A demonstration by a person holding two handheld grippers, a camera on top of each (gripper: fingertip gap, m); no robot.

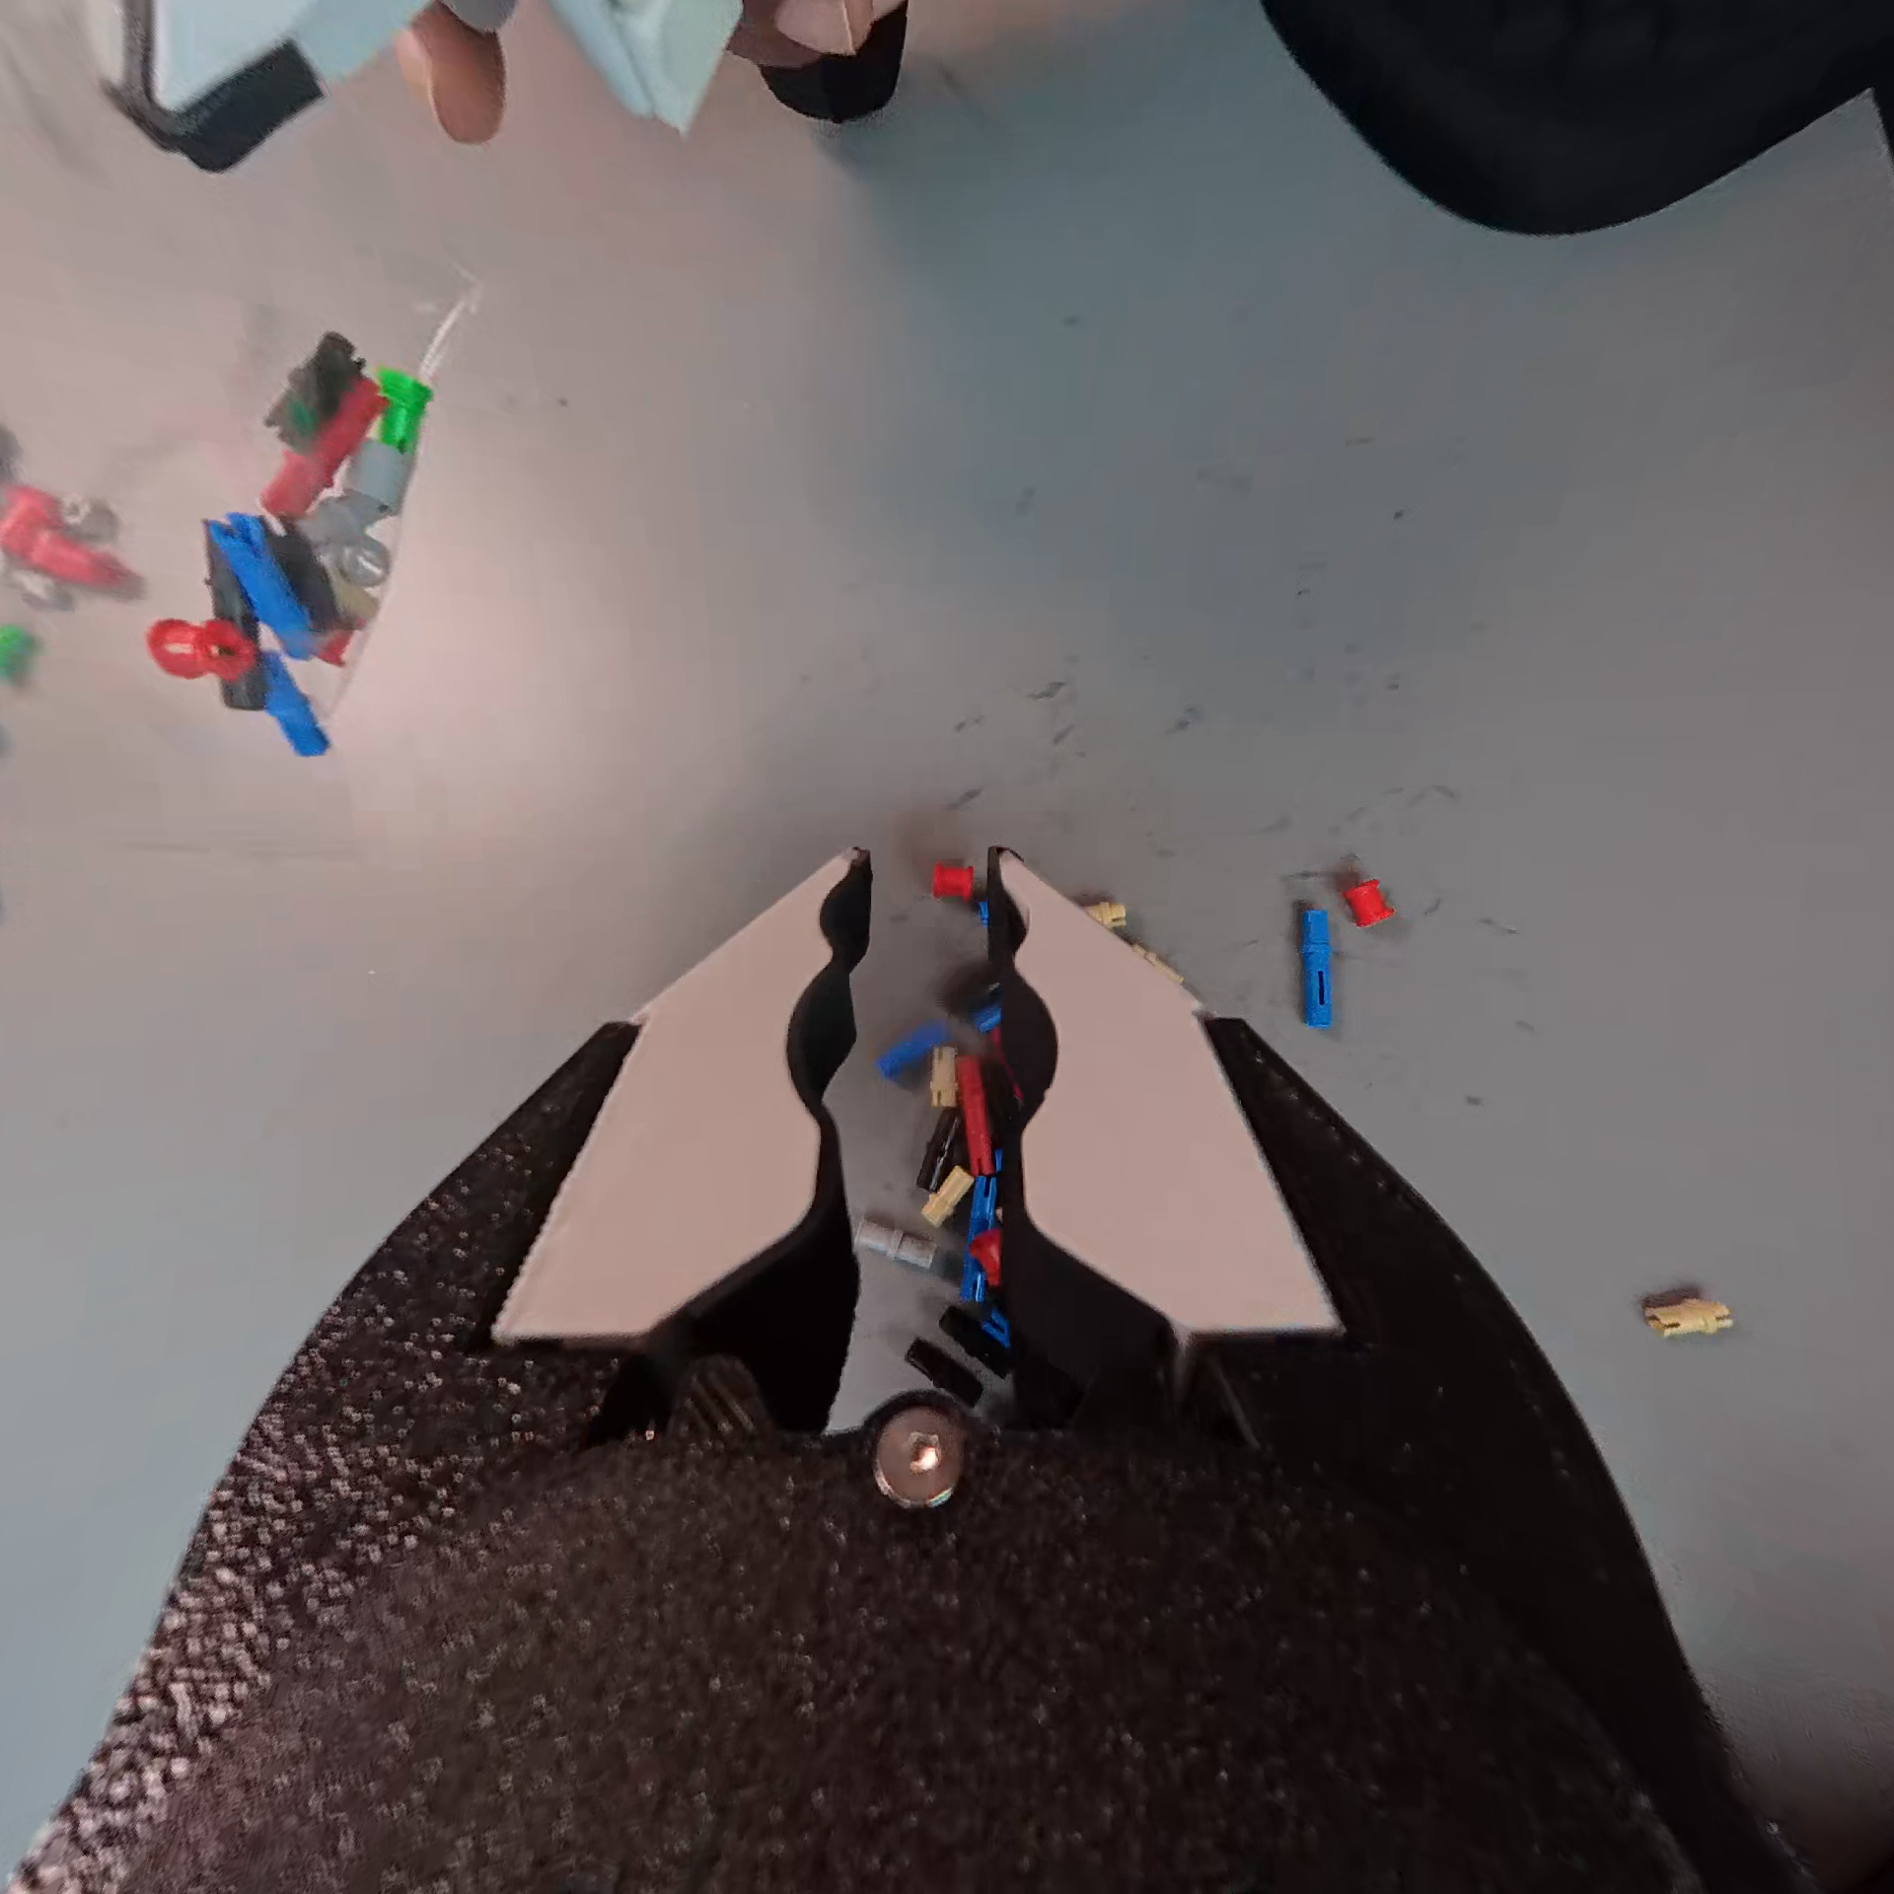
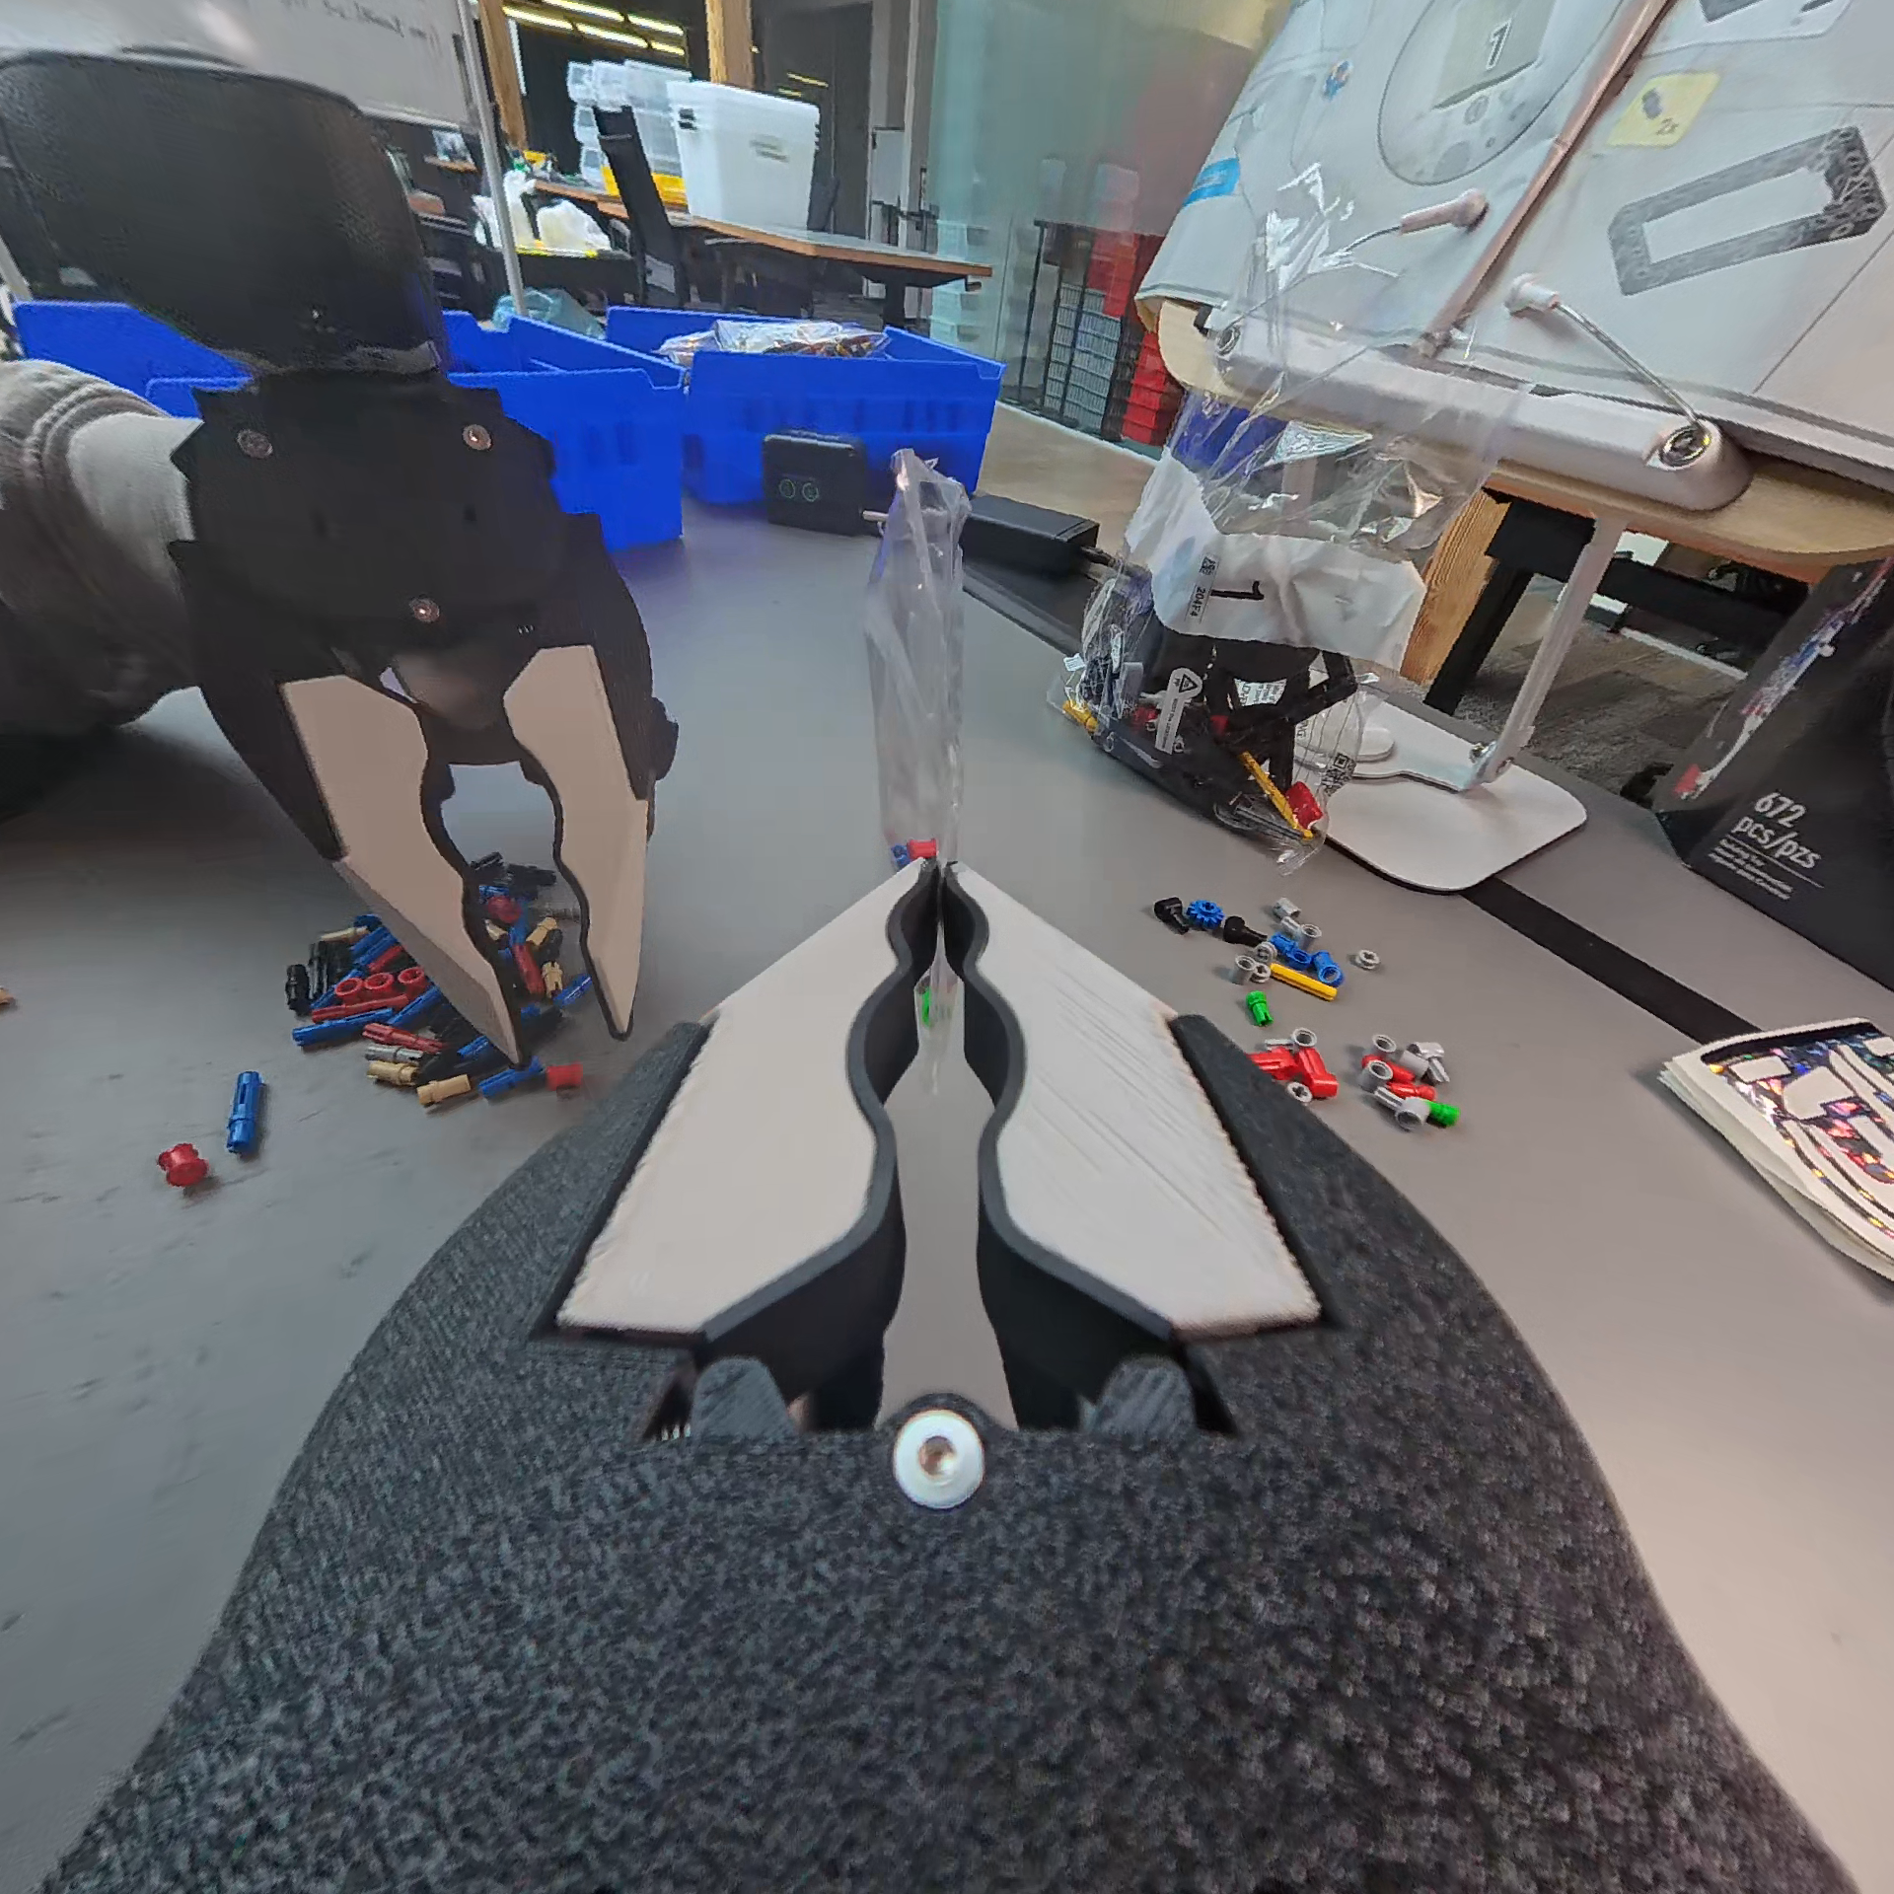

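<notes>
My left gripper (image 1: 928, 861) is open and points down at the grey table (image 1: 1127, 512). Its fingertips straddle a pile of small red, blue, black and tan pins (image 1: 963, 1148). In the right wrist view this gripper (image 2: 566, 1035) has its tips in the same pile (image 2: 410, 1015). My right gripper (image 2: 938, 871) is shut on a clear plastic bag (image 2: 917, 656). The bag stands up from the tips and holds a few small pieces. A blue pin (image 1: 1317, 969), a red bush (image 1: 1366, 904) and a tan pin (image 1: 1686, 1315) lie loose beside the pile.
Mixed small pieces (image 2: 1322, 1025) lie scattered at right. Behind them are a clear bag of parts (image 2: 1230, 697) and a booklet on a stand (image 2: 1537, 307). Blue bins (image 2: 840, 410) line the back. A black box (image 2: 1794, 769) and a sticker sheet (image 2: 1804, 1117) sit at the right edge. One gripper's finger ends stand about 12 cm off the other's. From the left gripper's tips to the red bush (image 1: 1366, 904) is close to 7 cm. It turns up in the right wrist view (image 2: 178, 1157) as well.
</notes>
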